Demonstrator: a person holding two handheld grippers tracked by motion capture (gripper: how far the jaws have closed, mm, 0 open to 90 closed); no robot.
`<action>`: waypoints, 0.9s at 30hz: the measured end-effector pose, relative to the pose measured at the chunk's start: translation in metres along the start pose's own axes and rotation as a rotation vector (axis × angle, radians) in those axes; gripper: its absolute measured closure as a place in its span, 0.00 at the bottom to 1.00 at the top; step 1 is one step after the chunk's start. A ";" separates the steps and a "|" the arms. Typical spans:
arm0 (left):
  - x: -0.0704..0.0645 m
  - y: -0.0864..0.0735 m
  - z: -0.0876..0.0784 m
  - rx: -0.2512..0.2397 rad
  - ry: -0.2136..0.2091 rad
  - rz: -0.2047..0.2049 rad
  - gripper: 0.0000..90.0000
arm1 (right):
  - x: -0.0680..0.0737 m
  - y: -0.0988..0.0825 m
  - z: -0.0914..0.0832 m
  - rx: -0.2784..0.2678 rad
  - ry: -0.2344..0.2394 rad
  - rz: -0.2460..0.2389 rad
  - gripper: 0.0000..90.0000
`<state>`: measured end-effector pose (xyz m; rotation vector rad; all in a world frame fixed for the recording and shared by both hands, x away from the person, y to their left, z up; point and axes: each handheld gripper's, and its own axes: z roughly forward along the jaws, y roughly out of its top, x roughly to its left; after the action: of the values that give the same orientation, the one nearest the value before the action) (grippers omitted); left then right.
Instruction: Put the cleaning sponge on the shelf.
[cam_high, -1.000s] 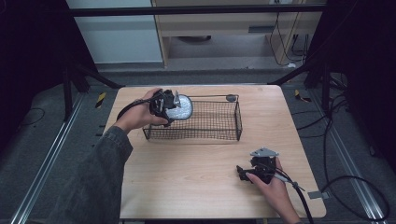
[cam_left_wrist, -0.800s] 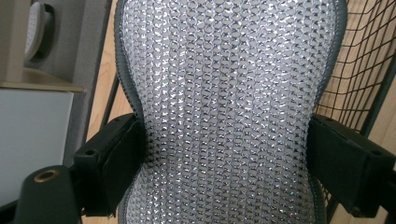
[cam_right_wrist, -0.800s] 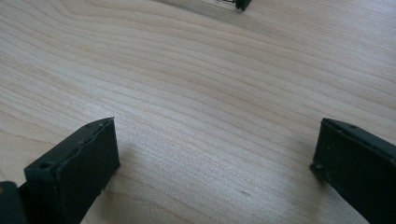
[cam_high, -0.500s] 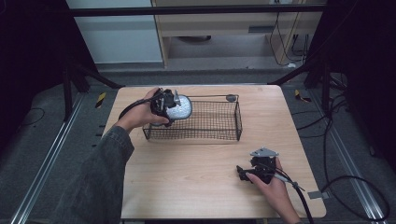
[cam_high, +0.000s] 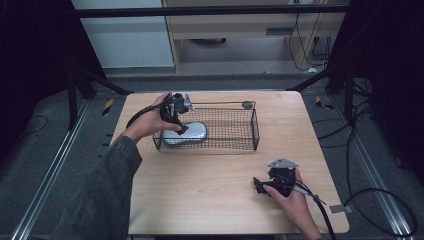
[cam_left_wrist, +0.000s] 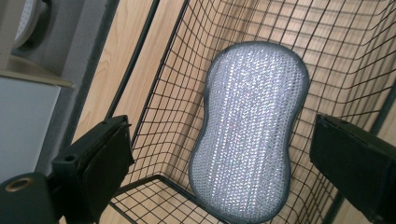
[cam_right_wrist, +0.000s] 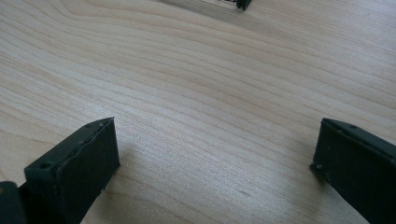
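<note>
Sponge lies in wire basket; left tongs and right tongs released.

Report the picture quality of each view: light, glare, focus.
High view: the light wooden table is evenly lit, the surroundings fall dark, the picture is soft. Left gripper view: the silvery mesh scrubbing pad in the black wire basket is sharp and sparkles with small highlights; the near jaws are slightly soft. Right gripper view: the wood grain is crisp mid-frame, with a soft shadow beside the left jaw.
</note>
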<state>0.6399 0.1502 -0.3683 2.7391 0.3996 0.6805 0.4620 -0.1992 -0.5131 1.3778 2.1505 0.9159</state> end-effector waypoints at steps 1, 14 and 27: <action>-0.001 0.000 -0.001 -0.011 -0.001 -0.005 0.06 | 0.000 0.000 0.000 0.000 0.000 0.002 0.01; -0.012 0.001 -0.015 -0.076 -0.018 -0.048 0.06 | 0.000 0.000 0.000 0.000 -0.001 -0.002 0.01; -0.029 -0.001 -0.021 -0.071 -0.025 -0.151 0.06 | 0.000 0.000 0.000 0.001 -0.001 -0.001 0.01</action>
<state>0.6049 0.1457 -0.3632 2.6162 0.5595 0.6085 0.4620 -0.1993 -0.5132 1.3768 2.1509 0.9141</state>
